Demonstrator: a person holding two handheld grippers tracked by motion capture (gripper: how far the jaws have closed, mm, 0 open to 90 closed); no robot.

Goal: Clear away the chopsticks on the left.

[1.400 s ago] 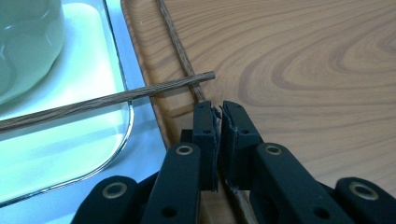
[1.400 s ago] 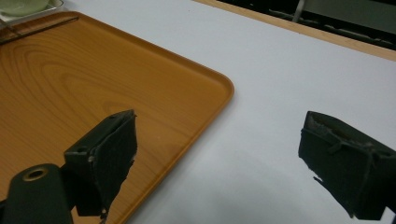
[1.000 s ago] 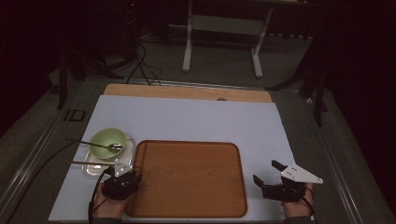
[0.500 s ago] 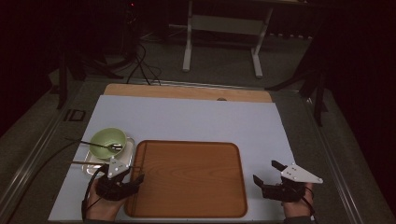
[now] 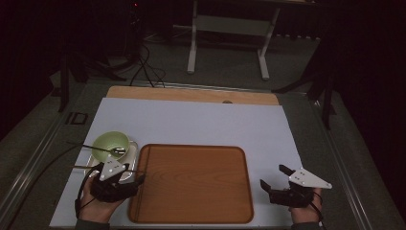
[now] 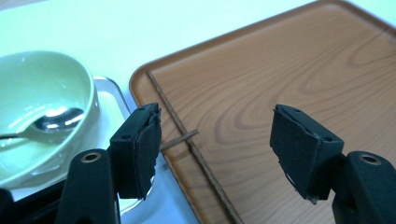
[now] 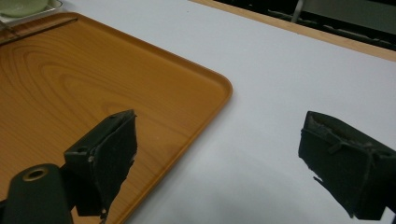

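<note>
A wooden tray [image 5: 191, 184] lies at the table's front middle. To its left a green bowl [image 5: 111, 143] with a metal spoon [image 6: 56, 119] in it stands on a small metal tray [image 5: 131, 154]. One thin dark chopstick [image 6: 196, 154] lies inside the wooden tray along its left rim. A second chopstick [image 6: 180, 138] lies across the metal tray, its tip over that rim. My left gripper [image 5: 130, 181] [image 6: 217, 135] hovers open over that rim and both sticks, holding nothing. My right gripper [image 5: 275, 177] [image 7: 219, 149] stands open and holds nothing, just off the tray's right edge.
A white mat [image 5: 201, 124] covers the table, with a wooden strip [image 5: 191, 95] along its far edge. Cables [image 5: 143, 67] and a stand's legs [image 5: 225, 57] sit on the dark floor beyond. Bare mat stretches behind and to the right of the tray.
My left gripper has shifted slightly left and away, toward the metal tray. The right gripper has not moved.
</note>
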